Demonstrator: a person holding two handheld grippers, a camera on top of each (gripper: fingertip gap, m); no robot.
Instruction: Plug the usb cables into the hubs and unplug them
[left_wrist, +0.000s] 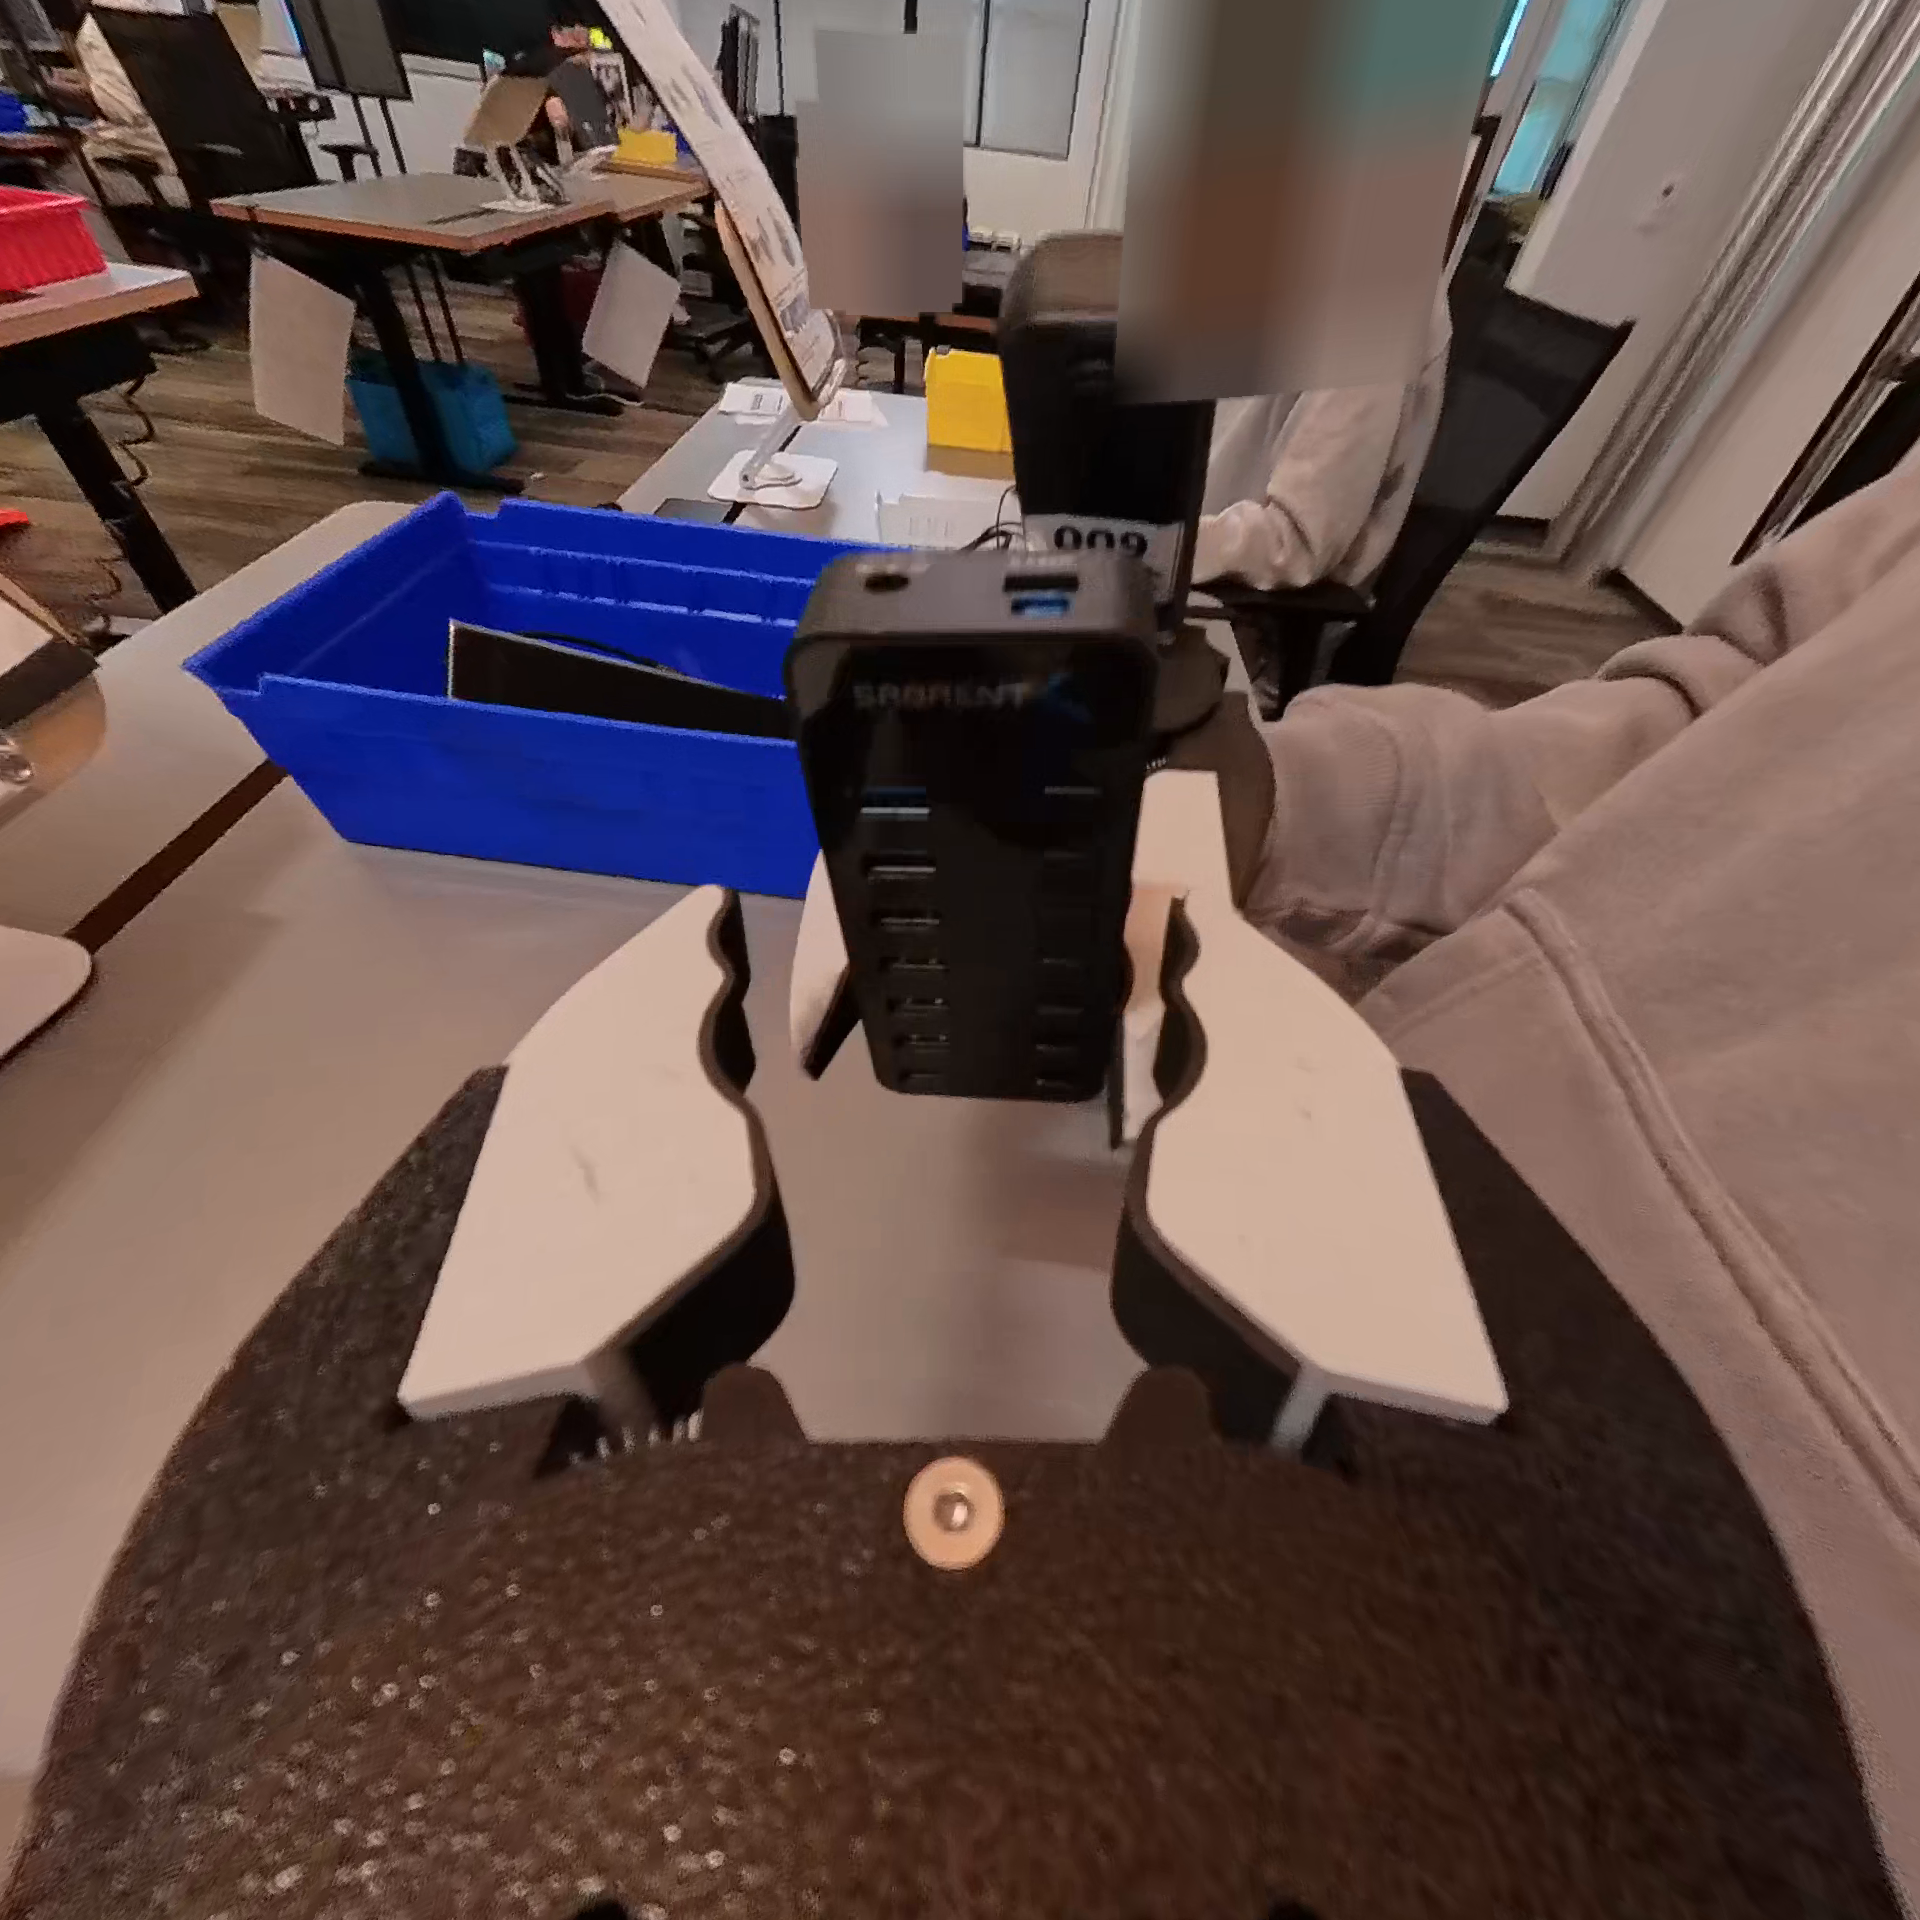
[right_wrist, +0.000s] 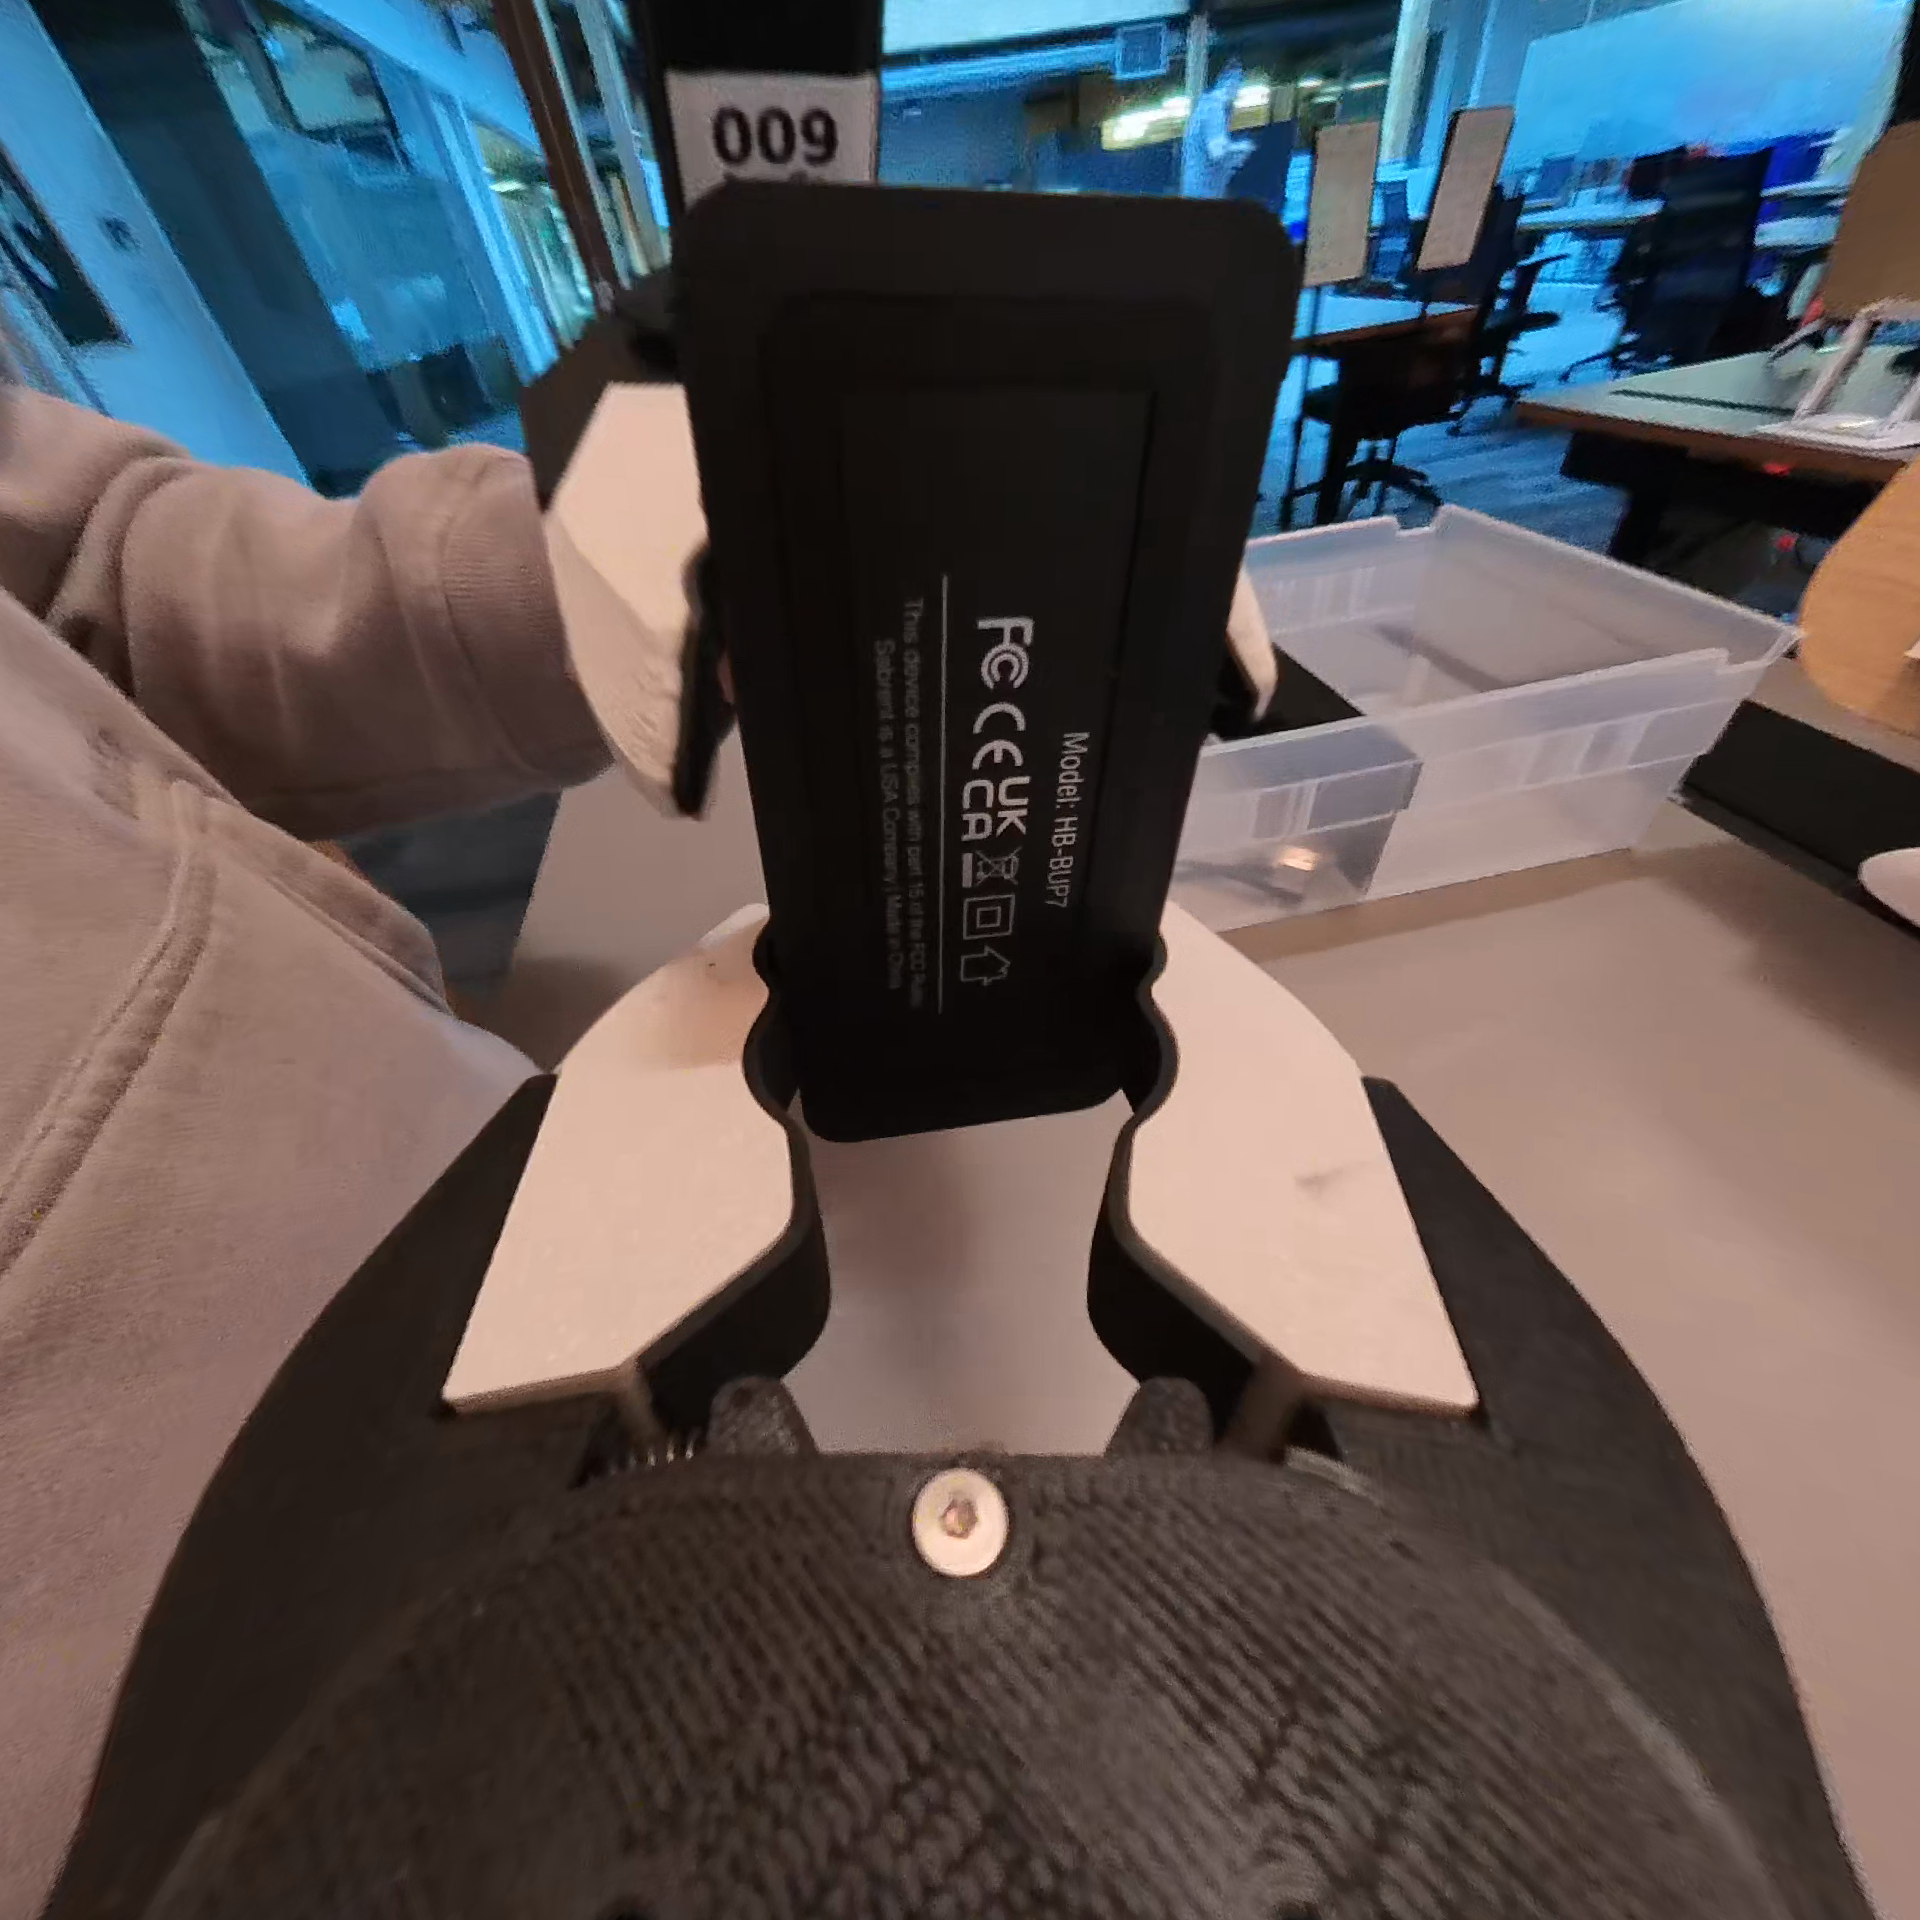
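A black USB hub (left_wrist: 977, 852) is held off the grey table (left_wrist: 312, 1039) between my two grippers, which face each other. The left wrist view shows its port side and the right wrist view shows its printed back (right_wrist: 987, 623). My right gripper (right_wrist: 961, 966) is shut on the hub's near end, pads against both edges. My left gripper (left_wrist: 956, 945) is open around the hub, with a gap on each side. It also shows in the right wrist view (right_wrist: 634, 603), flanking the hub's middle. No loose cable plug is visible.
A blue bin (left_wrist: 499, 790) holding dark items stands on the table behind the hub. A clear plastic bin (right_wrist: 1507, 717) stands at the right in the right wrist view. A person's beige sleeve (left_wrist: 1558, 935) fills the right side. A yellow box (left_wrist: 966, 400) sits farther back.
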